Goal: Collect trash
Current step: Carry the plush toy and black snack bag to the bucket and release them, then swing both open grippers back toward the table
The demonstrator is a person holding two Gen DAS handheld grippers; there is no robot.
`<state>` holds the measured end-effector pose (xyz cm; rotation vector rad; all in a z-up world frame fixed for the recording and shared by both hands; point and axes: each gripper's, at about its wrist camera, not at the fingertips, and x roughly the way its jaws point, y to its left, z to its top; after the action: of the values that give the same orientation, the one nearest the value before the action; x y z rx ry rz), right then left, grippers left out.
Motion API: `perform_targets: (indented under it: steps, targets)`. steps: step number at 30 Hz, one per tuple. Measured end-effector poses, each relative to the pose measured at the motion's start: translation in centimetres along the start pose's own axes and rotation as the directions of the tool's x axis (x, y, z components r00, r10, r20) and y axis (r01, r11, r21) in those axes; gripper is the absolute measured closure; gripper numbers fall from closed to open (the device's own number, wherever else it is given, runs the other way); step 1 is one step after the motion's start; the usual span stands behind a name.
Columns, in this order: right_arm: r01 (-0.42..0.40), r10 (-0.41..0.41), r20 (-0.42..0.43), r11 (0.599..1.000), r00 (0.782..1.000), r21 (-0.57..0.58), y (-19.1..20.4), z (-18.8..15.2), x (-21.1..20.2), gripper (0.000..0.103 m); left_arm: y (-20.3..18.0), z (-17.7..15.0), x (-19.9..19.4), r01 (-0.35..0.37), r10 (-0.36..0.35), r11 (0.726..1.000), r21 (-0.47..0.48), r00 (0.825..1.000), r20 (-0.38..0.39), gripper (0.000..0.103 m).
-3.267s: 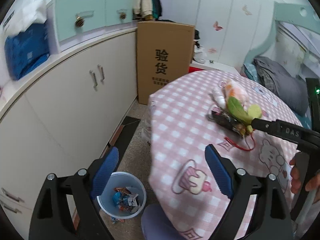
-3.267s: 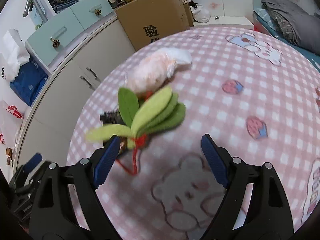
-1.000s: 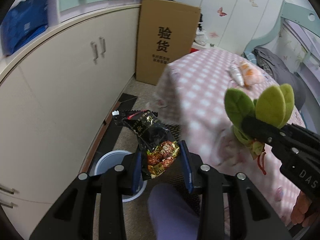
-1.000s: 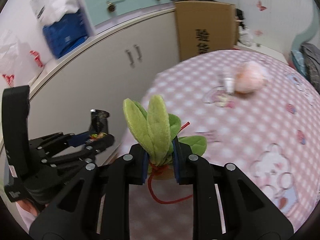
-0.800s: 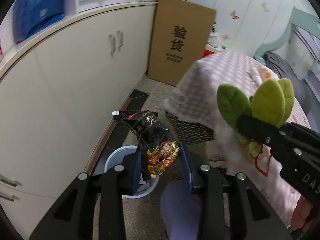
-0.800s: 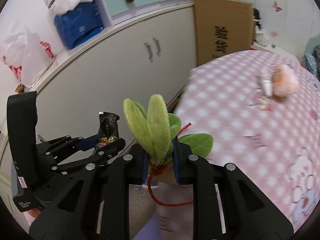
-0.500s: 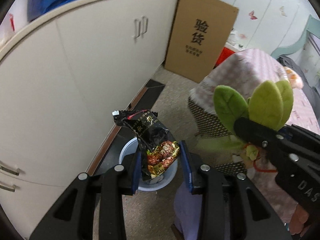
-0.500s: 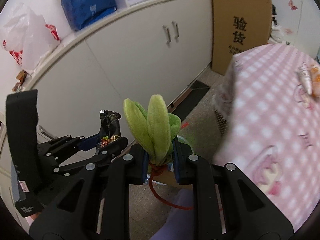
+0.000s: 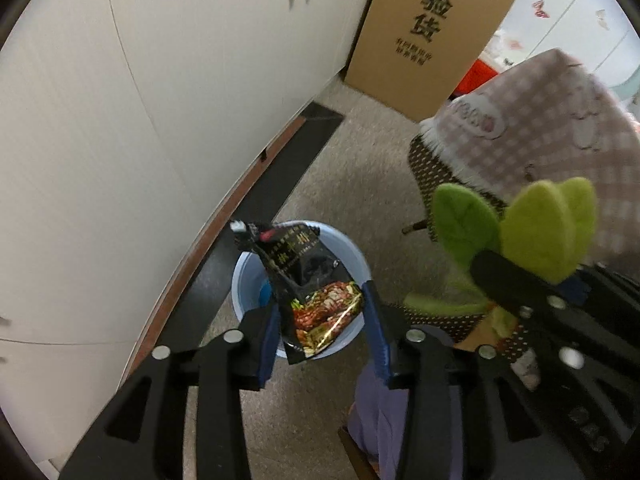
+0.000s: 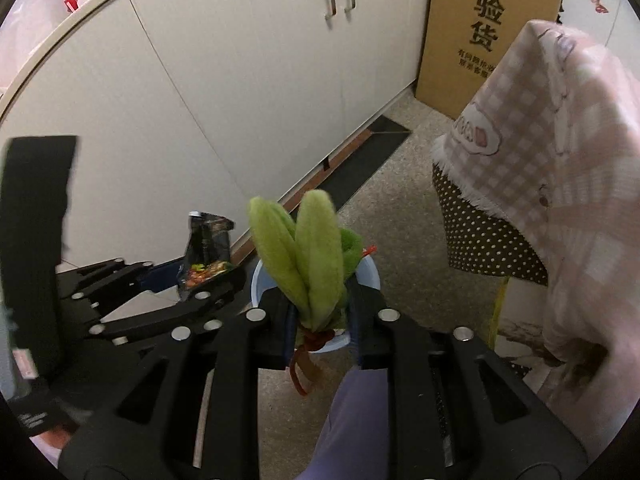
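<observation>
My left gripper [image 9: 322, 322] is shut on a black snack wrapper [image 9: 308, 280] and holds it right above the small light-blue bin [image 9: 246, 280] on the floor. My right gripper [image 10: 320, 320] is shut on a green felt leaf bundle [image 10: 310, 264] with a red string, also above the bin [image 10: 370, 270]. The leaf bundle [image 9: 520, 228] and right gripper show at the right of the left wrist view. The wrapper [image 10: 206, 254] and left gripper show at the left of the right wrist view.
White cabinet doors [image 9: 140, 100] run along the left, close to the bin. A brown cardboard box [image 9: 432, 36] stands at the back. The pink checked tablecloth [image 10: 560, 128] hangs over the table at the right, with a dotted cloth [image 10: 480, 236] beneath.
Both grippers have moved from over the table down toward the floor, and the bin has come under them. Each still holds its item.
</observation>
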<state>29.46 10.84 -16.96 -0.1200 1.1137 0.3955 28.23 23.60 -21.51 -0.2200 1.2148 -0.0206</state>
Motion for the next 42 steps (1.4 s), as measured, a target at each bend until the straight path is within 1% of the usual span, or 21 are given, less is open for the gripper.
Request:
perform_targets:
  steps: [1,2,4,6,7,8,9,10,12,15,18,23,26,29,30,32,33,37,39,41,42]
  targets:
    - [0.004,-0.004,-0.002,1.000,1.000,0.004,0.0,0.0,0.2,0.077,0.1,0.0,0.3,-0.008,0.008,1.000,-0.003,1.000,0.000,0.059]
    - [0.010,-0.010,-0.001,1.000,1.000,0.009,-0.2,0.0,0.2,0.076,0.2,-0.1,0.5,-0.009,0.009,1.000,-0.006,1.000,0.001,0.052]
    - [0.011,-0.011,-0.001,1.000,1.000,0.023,-0.5,0.1,0.4,0.076,0.4,-0.2,0.7,0.003,-0.003,1.000,-0.021,1.000,-0.001,0.045]
    - [0.008,-0.007,-0.014,0.999,1.000,0.035,-0.8,0.2,0.8,0.076,0.6,-0.4,0.7,-0.007,0.007,1.000,-0.028,1.000,-0.003,0.045]
    - [0.007,-0.007,-0.019,0.999,1.000,0.035,-0.7,0.2,0.9,0.073,0.7,-0.4,0.7,-0.012,0.012,1.000,-0.025,1.000,-0.001,0.045]
    - [0.009,-0.009,-0.022,0.999,1.000,0.032,-0.6,0.3,1.1,0.059,0.9,-0.5,0.4,-0.013,0.014,1.000,-0.024,1.000,0.003,0.044]
    - [0.018,-0.018,-0.015,0.999,1.000,0.037,-0.7,0.3,1.1,0.048,1.1,-0.7,0.2,-0.027,0.027,0.999,-0.026,1.000,0.005,0.043]
    - [0.020,-0.020,-0.005,0.999,1.000,0.045,-0.8,0.3,1.0,0.031,1.3,-0.8,0.2,-0.034,0.034,0.999,-0.029,0.999,0.008,0.041]
    - [0.021,-0.021,0.004,0.998,1.000,0.053,-1.0,0.3,0.9,0.031,1.9,-1.1,-0.4,-0.032,0.033,0.999,-0.042,0.999,0.014,0.039]
    - [0.017,-0.016,-0.018,0.999,1.000,0.044,-0.8,0.1,1.1,0.031,2.6,-1.3,-0.8,-0.051,0.053,0.997,-0.063,0.998,0.021,0.039]
    - [-0.013,0.015,-0.047,0.999,0.999,0.045,-0.6,-0.1,1.4,0.031,3.4,-1.7,-1.4,-0.059,0.061,0.994,-0.087,0.998,0.025,0.039]
    - [-0.027,0.028,-0.042,0.999,0.999,0.035,-0.3,-0.3,0.8,0.031,4.0,-2.5,-2.8,-0.085,0.089,0.991,-0.107,0.995,0.036,0.039]
    - [-0.048,0.049,0.000,0.998,0.999,0.038,-0.1,-0.3,-0.8,0.031,4.3,-2.9,-4.9,-0.113,0.123,0.984,-0.135,0.990,0.067,0.039]
    - [-0.134,0.129,0.084,0.990,0.988,0.045,0.0,-0.1,-3.3,0.031,4.1,-2.6,-7.3,-0.131,0.150,0.978,-0.163,0.982,0.111,0.039]
    - [-0.166,0.159,0.123,0.985,0.980,0.048,-0.1,0.0,-4.5,0.031,3.9,-2.5,-8.6,-0.132,0.155,0.977,-0.166,0.978,0.140,0.039]
    - [-0.205,0.193,0.162,0.977,0.968,0.061,-0.5,0.2,-6.2,0.031,3.2,-2.1,-11.0,-0.128,0.159,0.978,-0.164,0.968,0.194,0.039]
    - [-0.245,0.228,0.180,0.966,0.957,0.081,-0.9,0.3,-7.2,0.031,2.5,-1.9,-12.4,-0.125,0.158,0.980,-0.156,0.961,0.226,0.039]
    - [-0.367,0.338,0.188,0.918,0.922,0.148,-2.5,0.7,-9.9,0.031,-0.7,-0.9,-16.7,-0.120,0.148,0.987,-0.106,0.935,0.323,0.038]
    - [-0.377,0.343,0.216,0.915,0.914,0.143,-3.0,0.7,-11.6,0.031,-2.7,-0.6,-18.5,-0.116,0.136,0.990,-0.076,0.922,0.363,0.039]
    - [-0.345,0.302,0.258,0.928,0.918,0.141,-3.8,0.7,-13.5,0.031,-4.4,-0.3,-19.7,-0.134,0.148,0.989,-0.064,0.908,0.391,0.038]
    - [-0.333,0.287,0.278,0.933,0.917,0.136,-4.4,0.8,-14.5,0.031,-5.4,-0.3,-20.4,-0.123,0.132,0.991,-0.049,0.904,0.406,0.038]
